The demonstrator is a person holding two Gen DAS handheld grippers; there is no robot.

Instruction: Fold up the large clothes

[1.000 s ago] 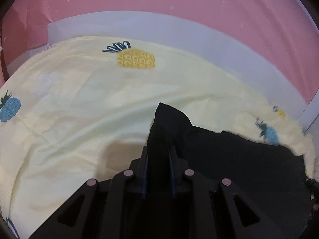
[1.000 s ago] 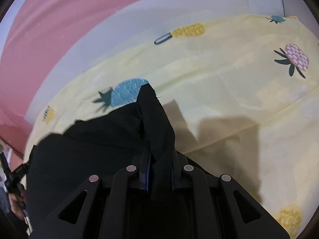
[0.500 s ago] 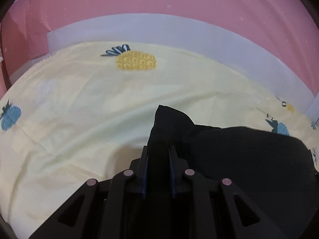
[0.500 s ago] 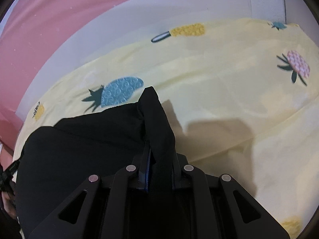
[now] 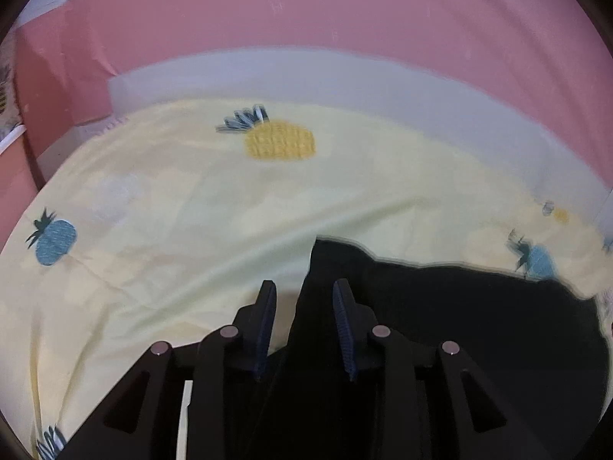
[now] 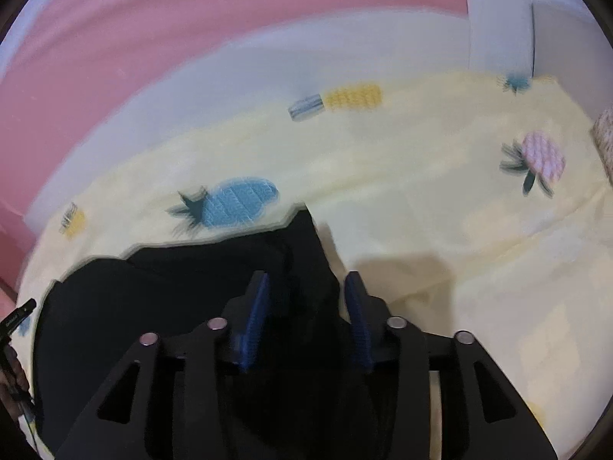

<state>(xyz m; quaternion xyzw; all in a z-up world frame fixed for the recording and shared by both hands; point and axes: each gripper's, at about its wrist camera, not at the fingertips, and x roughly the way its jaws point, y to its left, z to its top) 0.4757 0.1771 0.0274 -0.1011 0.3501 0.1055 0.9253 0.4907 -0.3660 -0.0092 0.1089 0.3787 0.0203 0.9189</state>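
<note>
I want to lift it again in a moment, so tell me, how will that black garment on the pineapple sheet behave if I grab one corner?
Probably floppy: the black garment lies slumped on the yellow sheet, its corner peaking limply between the right gripper's opening jaws, unpressed by the pads. It likely drapes and unfolds if lifted by one corner. The left gripper is opening too, so nothing holds it.

You are in a home bedroom, working on a bed (image 5: 172, 199). A pale yellow sheet (image 6: 440, 207) printed with blue, yellow and pink pineapples covers the mattress and wrinkles softly the way bedding does. Along its far edge runs a white padded border (image 5: 345, 76), and pink fabric (image 5: 306, 4) rises behind it. At the right, a white upright panel (image 6: 498, 19) meets the bed's corner.
</note>
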